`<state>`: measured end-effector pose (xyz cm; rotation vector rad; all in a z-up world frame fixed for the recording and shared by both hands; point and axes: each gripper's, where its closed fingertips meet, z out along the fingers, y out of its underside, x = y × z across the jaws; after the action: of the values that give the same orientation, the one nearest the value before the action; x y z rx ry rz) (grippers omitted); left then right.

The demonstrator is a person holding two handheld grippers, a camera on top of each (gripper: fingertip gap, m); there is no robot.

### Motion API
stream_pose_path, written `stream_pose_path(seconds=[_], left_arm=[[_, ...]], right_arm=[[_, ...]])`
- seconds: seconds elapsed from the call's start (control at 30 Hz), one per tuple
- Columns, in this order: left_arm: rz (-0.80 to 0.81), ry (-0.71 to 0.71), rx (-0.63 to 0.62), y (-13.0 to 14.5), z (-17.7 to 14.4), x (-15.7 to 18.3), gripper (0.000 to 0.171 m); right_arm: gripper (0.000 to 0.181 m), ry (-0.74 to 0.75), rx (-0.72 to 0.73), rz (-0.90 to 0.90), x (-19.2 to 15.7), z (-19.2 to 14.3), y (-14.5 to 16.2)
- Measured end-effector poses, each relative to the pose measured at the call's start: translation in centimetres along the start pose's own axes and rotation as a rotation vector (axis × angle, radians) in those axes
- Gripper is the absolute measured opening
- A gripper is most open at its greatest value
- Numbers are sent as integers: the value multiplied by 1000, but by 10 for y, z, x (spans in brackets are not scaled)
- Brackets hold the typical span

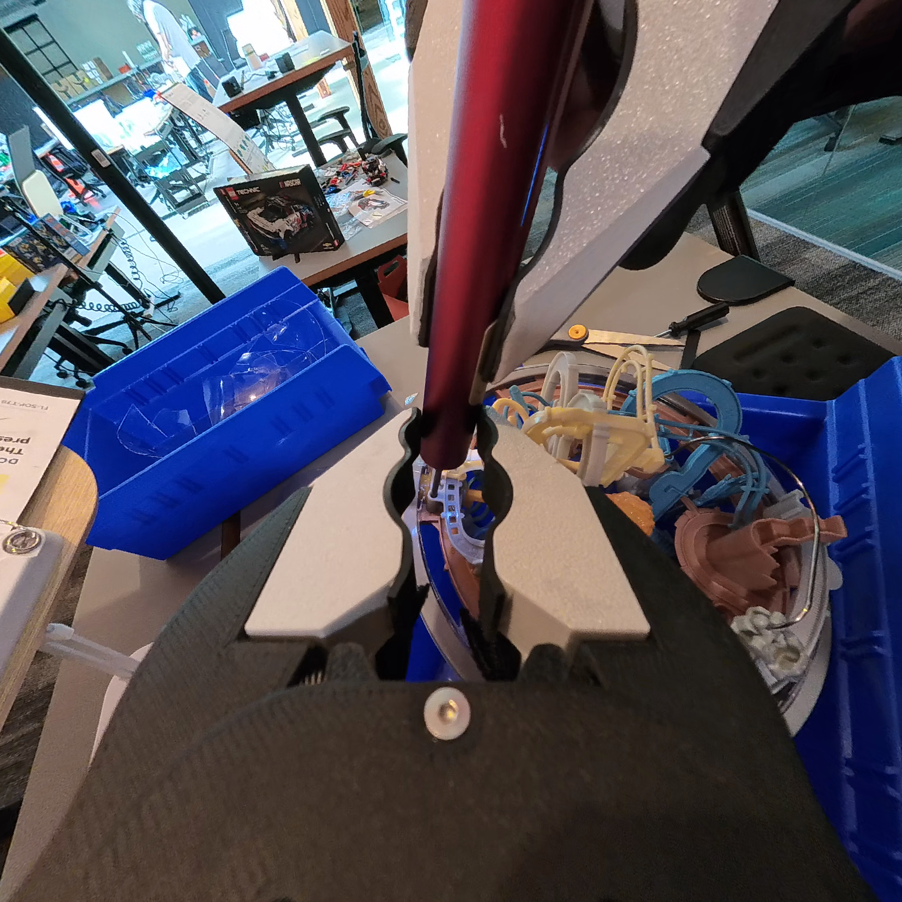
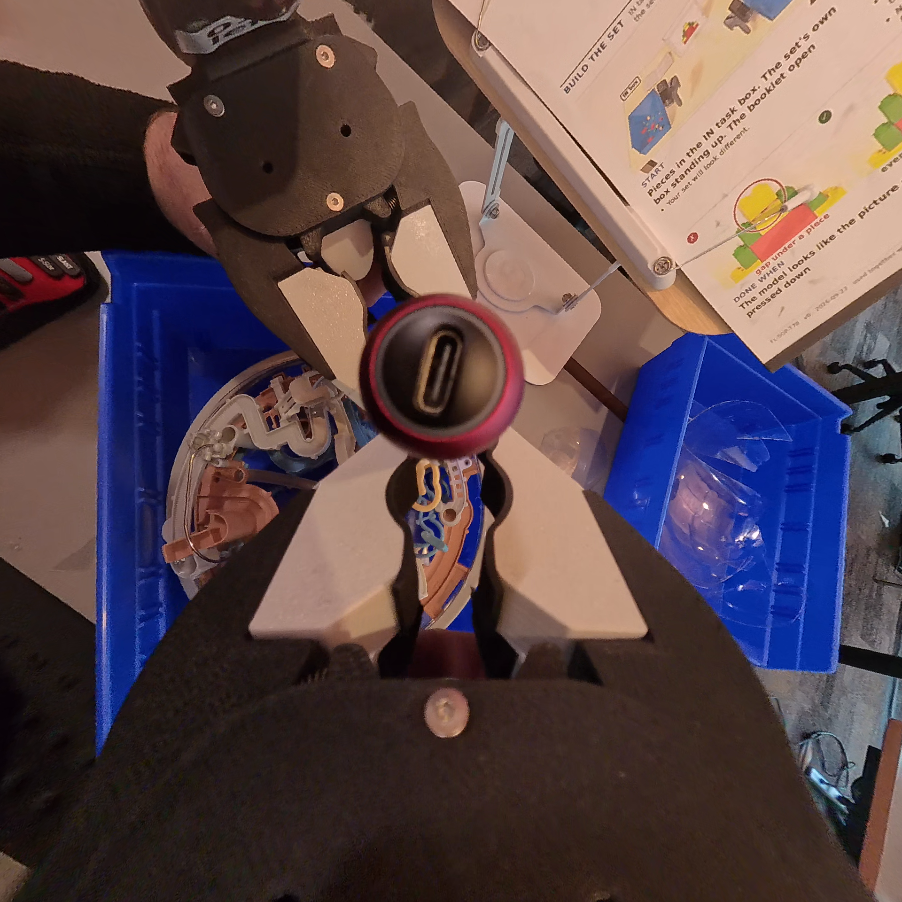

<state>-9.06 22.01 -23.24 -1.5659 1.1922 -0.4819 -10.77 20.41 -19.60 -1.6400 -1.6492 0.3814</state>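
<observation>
A red powered screwdriver (image 1: pixel 481 205) stands nearly upright, with its bit down on a grey piece of a multicoloured plastic track assembly (image 1: pixel 625 449). The assembly sits on a clear round base inside a blue bin (image 1: pixel 859 488). My left gripper (image 1: pixel 449 432) is shut around the screwdriver's lower barrel. My right gripper (image 1: pixel 456 356) comes down from above and is shut on the barrel higher up. In the right wrist view the screwdriver's rear end with its port (image 2: pixel 441 378) faces the camera above my right gripper (image 2: pixel 445 463). The left gripper (image 2: pixel 412 337) reaches in from the top left, over the assembly (image 2: pixel 229 488).
A second blue bin (image 1: pixel 219 415) holding clear dome shells stands beside the first; it also shows in the right wrist view (image 2: pixel 732 512). Scissors (image 1: pixel 620 337) and a small black screwdriver (image 1: pixel 698 315) lie behind. An instruction board (image 2: pixel 732 146) and a boxed toy set (image 1: pixel 278 215) are nearby. Tip to tip, the grippers are about 4 cm apart.
</observation>
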Motion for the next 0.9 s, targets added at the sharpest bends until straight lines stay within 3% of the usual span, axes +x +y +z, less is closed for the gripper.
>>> stream_pose_path(seconds=[0.33,0.47,0.57,0.9], left_arm=[[-7,-8,19,0,0,0,21],[-13,-9,30,-2,1,1,20],[-5,-7,29,-2,2,2,20],[-12,-13,35,-3,3,0,20]], right_arm=[[19,6,26,-6,-1,1,-1],[29,-1,25,10,-2,4,1],[19,8,30,20,0,5,2],[19,-2,59,80,2,4,1]])
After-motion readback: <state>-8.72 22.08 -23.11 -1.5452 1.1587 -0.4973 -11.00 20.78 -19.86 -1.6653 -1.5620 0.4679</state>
